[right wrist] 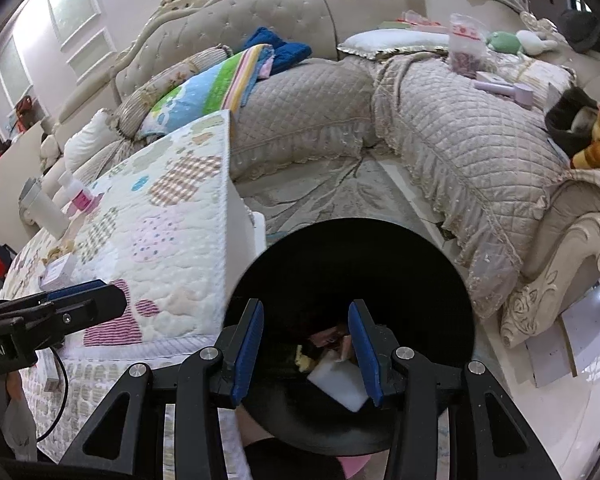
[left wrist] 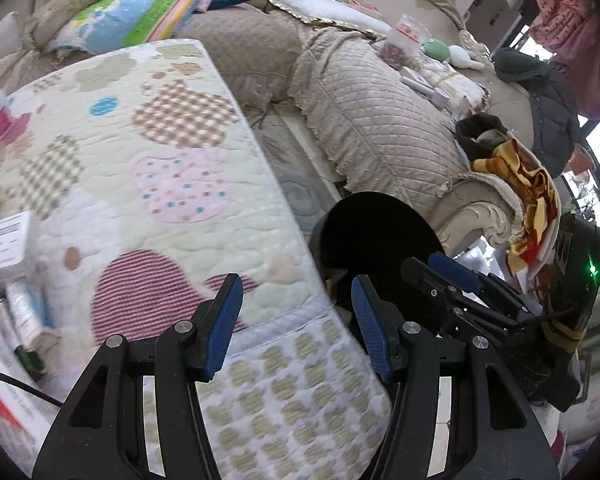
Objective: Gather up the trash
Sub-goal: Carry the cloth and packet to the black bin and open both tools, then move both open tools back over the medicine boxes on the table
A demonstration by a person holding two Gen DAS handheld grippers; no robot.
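Note:
A black round trash bin (right wrist: 352,264) stands on the floor beside the quilt-covered table (right wrist: 172,216). Inside it lie a white block (right wrist: 340,386), a yellow scrap (right wrist: 302,360) and other bits of trash. My right gripper (right wrist: 306,344) is open and empty, directly above the bin's mouth. My left gripper (left wrist: 296,320) is open and empty, over the table's near corner (left wrist: 284,360), with the bin (left wrist: 376,236) just to its right. The right gripper (left wrist: 456,276) shows over the bin in the left wrist view. The left gripper (right wrist: 76,300) shows at the left in the right wrist view.
On the table are a white box (left wrist: 4,244), packets (left wrist: 24,312), a pink-labelled bottle (right wrist: 76,194) and a grey tumbler (right wrist: 40,208). A quilted beige sofa (right wrist: 452,136) curves behind, holding pillows, a bag of sweets (right wrist: 464,46) and clothes. A patterned rug (right wrist: 332,196) covers the floor.

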